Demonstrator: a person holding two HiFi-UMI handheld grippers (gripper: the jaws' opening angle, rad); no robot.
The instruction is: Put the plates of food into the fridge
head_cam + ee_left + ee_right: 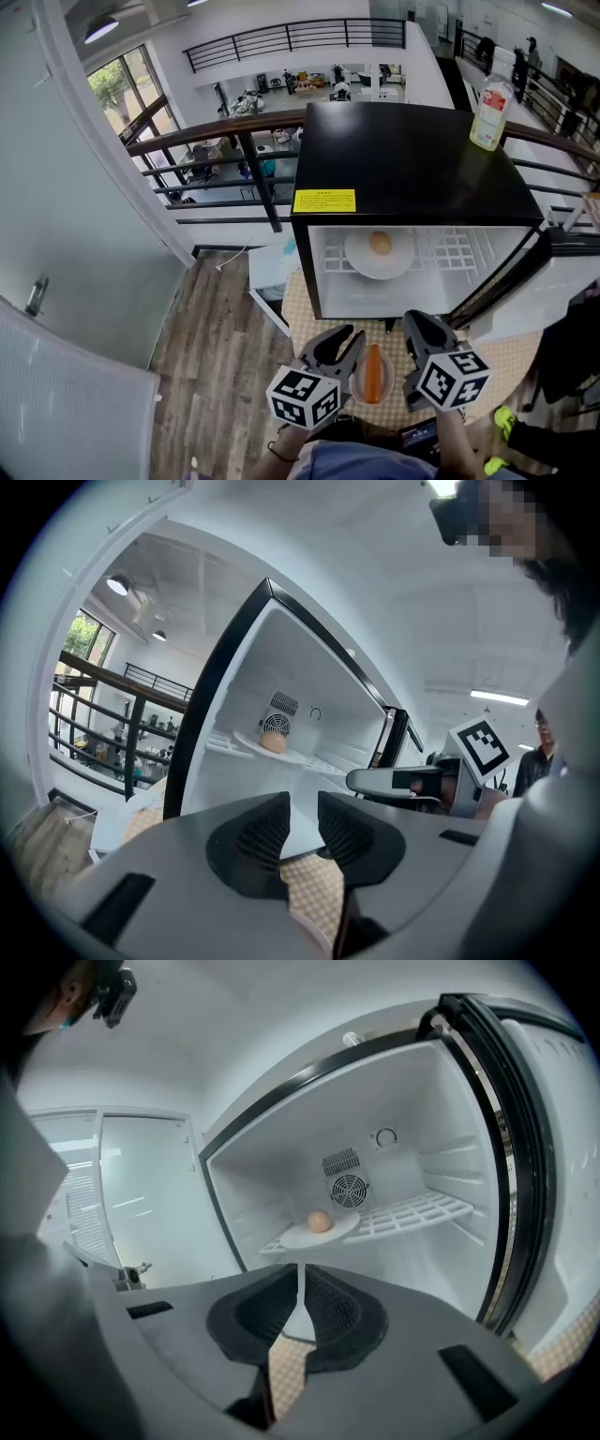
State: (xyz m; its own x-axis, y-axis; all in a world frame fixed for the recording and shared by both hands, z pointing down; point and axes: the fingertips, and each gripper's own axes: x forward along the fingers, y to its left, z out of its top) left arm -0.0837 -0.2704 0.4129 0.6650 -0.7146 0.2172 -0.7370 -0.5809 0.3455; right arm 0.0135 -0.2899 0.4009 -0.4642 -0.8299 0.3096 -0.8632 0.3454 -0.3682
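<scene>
A small black fridge [403,159] stands open, and a white plate [379,261] with a round tan food [380,243] rests on its wire shelf. The same plate [323,1232] shows in the right gripper view. Just in front of the fridge, a second plate [357,386] carrying an orange carrot [373,375] is held between my two grippers. My right gripper [300,1302] is shut on the thin white rim of that plate. My left gripper [304,832] is at the plate's left rim, its pads still standing a narrow gap apart.
The fridge door [506,272] swings open to the right. A plastic bottle [490,114] stands on the fridge top. A woven mat [305,305] lies under the fridge. A railing [216,131] runs behind, with wood floor [216,319] to the left.
</scene>
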